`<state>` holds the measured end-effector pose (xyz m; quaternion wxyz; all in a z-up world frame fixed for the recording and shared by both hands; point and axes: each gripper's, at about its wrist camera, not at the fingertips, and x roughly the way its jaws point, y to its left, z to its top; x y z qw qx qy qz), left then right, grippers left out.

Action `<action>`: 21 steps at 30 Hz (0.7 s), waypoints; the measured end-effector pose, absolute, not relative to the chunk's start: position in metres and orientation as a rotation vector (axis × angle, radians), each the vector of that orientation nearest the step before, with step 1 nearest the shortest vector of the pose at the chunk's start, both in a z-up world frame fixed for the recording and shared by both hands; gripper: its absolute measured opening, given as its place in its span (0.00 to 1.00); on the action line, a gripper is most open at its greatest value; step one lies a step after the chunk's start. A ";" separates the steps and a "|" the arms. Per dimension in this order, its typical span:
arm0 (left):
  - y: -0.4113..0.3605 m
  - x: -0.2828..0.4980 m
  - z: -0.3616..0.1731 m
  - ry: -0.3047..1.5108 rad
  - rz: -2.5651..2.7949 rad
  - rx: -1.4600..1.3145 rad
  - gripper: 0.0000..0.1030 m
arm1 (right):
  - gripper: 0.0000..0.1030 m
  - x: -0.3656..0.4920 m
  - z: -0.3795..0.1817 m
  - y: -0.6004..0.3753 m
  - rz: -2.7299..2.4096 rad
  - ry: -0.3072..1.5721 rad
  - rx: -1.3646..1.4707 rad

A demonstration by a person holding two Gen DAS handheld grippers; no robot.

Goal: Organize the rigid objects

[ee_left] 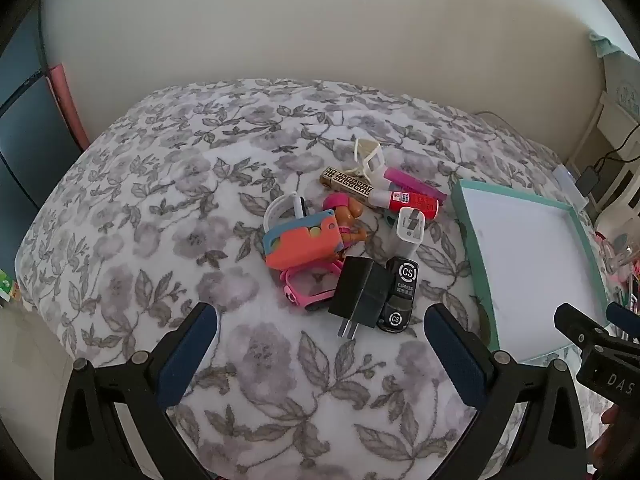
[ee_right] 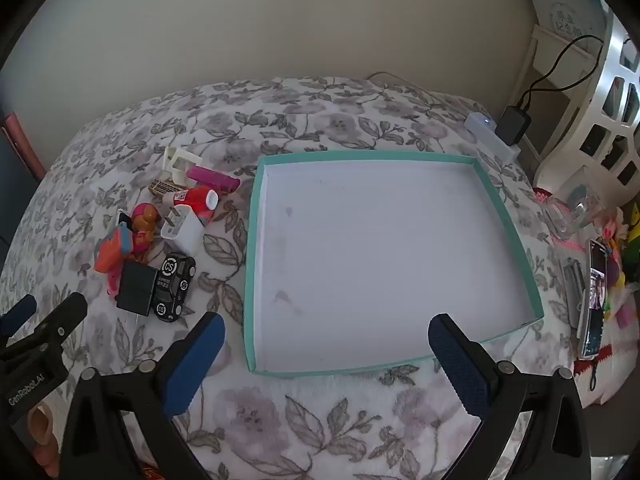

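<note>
Small hard things lie in one loose heap on the flowered bedspread (ee_left: 248,360), all of them just to the left of the teal tray (ee_right: 516,240), and none of them inside it. The tray's white floor is bare apart from a few faint stains, so the sorting has, as I judge it, not begun: every piece is still to be carried over.

Nearest the tray's left wall stand the white charger (ee_right: 182,232) and the black toy car (ee_right: 175,287), the car touching the black plug adapter (ee_right: 136,287) on its far side from the tray. Farther from the tray sit the orange and blue case (ee_left: 302,242), with a pink watch (ee_left: 310,286) partly under it, a small doll (ee_left: 347,216) beside it, and a white strap (ee_left: 280,208) behind. Toward the tray's far left corner lie a red and white glue stick (ee_left: 408,201), a magenta tube (ee_left: 414,186), a gold patterned tube (ee_left: 346,181) and a white plastic frame (ee_left: 370,156), overlapping one another.

Both tongs are released and empty. The left tongs (ee_left: 320,340) hang over bare bedspread just short of the adapter and car. The right tongs (ee_right: 326,344) hover above the tray's near edge, with nothing between the pads.

What remains is the whole job: about eleven pieces to lift and set in the tray, the car and adapter being closest to hand.
</note>
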<state>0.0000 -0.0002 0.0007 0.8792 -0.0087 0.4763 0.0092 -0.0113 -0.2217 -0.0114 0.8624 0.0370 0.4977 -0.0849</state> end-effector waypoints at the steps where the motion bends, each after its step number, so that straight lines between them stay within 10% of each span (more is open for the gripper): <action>1: 0.000 0.000 0.001 0.989 0.023 -0.014 1.00 | 1.00 -0.011 -0.012 -0.222 -0.175 1.043 0.081; 21: -0.005 -0.006 0.006 0.958 0.041 0.029 1.00 | 1.00 -0.012 -0.012 -0.222 -0.182 1.044 0.075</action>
